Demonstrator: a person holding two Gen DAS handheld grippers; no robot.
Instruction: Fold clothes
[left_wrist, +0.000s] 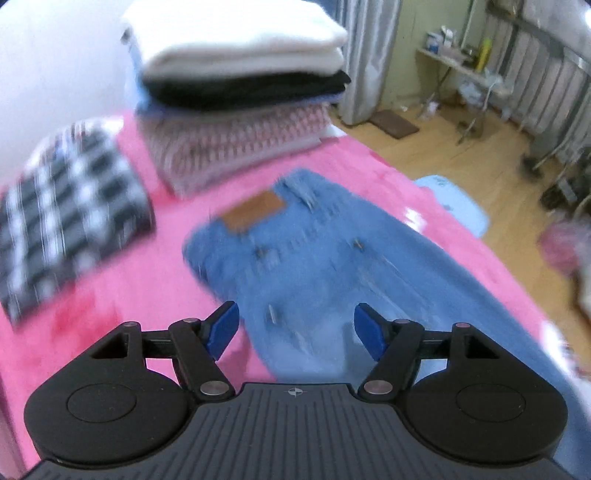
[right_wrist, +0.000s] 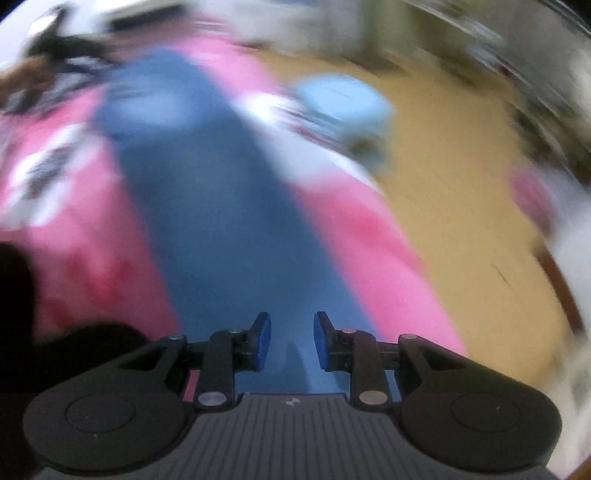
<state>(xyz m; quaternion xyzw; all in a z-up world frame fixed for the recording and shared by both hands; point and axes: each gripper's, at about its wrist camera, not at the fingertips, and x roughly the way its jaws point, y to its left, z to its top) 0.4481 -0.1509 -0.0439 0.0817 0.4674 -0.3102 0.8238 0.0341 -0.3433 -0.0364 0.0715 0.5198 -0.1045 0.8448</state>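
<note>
While both grippers' jaws gape empty, one pair of jeans (left_wrist: 332, 258) lies beside two folded stacks (left_wrist: 236, 92).

Both fisheye views were evenly, softly lit and bent at their rims. Ahead of the right tool everything smeared heavily; ahead of the left, blur was milder, with small glare patches.

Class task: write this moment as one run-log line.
left gripper: open, empty | right gripper: open, empty | jeans: flat on pink sheet | folded stack: behind jeans
</note>
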